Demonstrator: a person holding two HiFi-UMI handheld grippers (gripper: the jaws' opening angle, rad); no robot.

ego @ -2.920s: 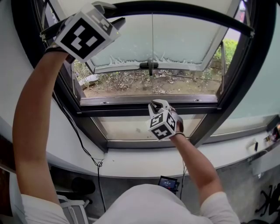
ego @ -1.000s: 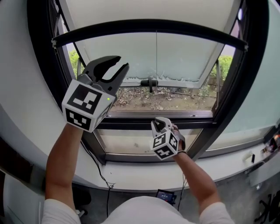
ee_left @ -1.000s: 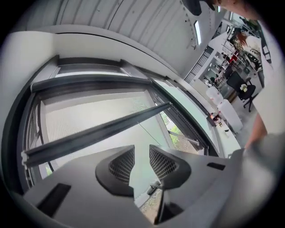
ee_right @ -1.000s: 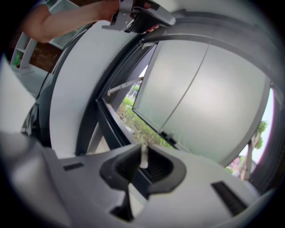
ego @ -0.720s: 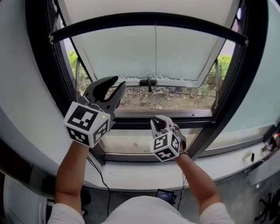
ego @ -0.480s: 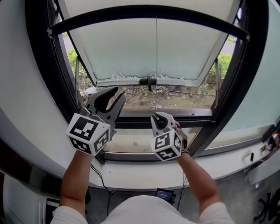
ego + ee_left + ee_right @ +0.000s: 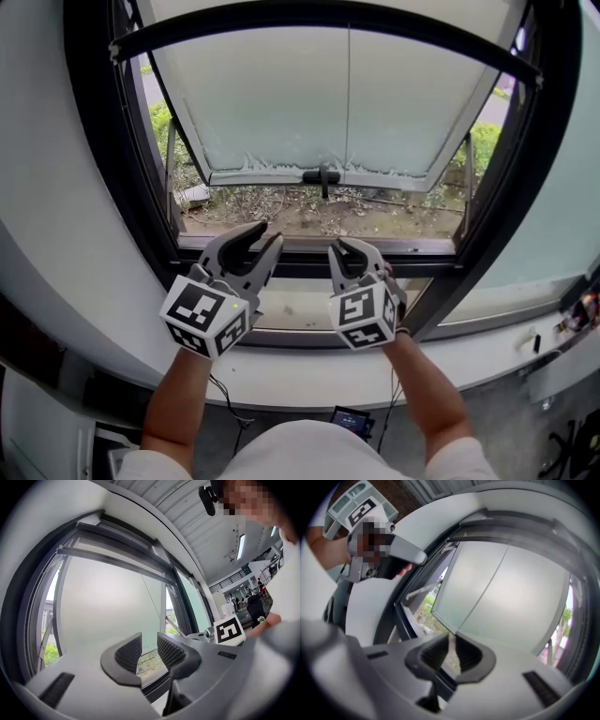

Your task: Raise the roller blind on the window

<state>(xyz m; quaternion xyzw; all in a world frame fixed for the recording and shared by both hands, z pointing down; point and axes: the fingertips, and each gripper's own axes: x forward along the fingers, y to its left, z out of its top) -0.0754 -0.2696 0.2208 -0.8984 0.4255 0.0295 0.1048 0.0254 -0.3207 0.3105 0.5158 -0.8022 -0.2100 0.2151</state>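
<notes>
The roller blind's black bottom bar (image 7: 187, 30) runs across the top of the window, also in the left gripper view (image 7: 117, 562). A thin pull cord (image 7: 349, 103) hangs from its middle. In the right gripper view the cord (image 7: 483, 588) runs down into my right gripper (image 7: 451, 641), whose jaws stand narrow with a pale strip between them. In the head view the right gripper (image 7: 349, 246) is before the lower frame rail. Beside it my left gripper (image 7: 270, 234) is open and empty, its jaws (image 7: 149, 641) apart with only the window behind.
A frosted sash (image 7: 309, 103) is tilted outward, its handle (image 7: 322, 176) at the bottom edge. Ground with plants (image 7: 309, 211) shows beneath. The white sill (image 7: 281, 366) curves below the black frame (image 7: 473, 225). A small device with a screen (image 7: 352, 419) sits under the sill.
My left gripper has come down from the upper left to beside the right one, rolling as it sank. The right gripper has risen a little. The blind's bar sits higher in view.
</notes>
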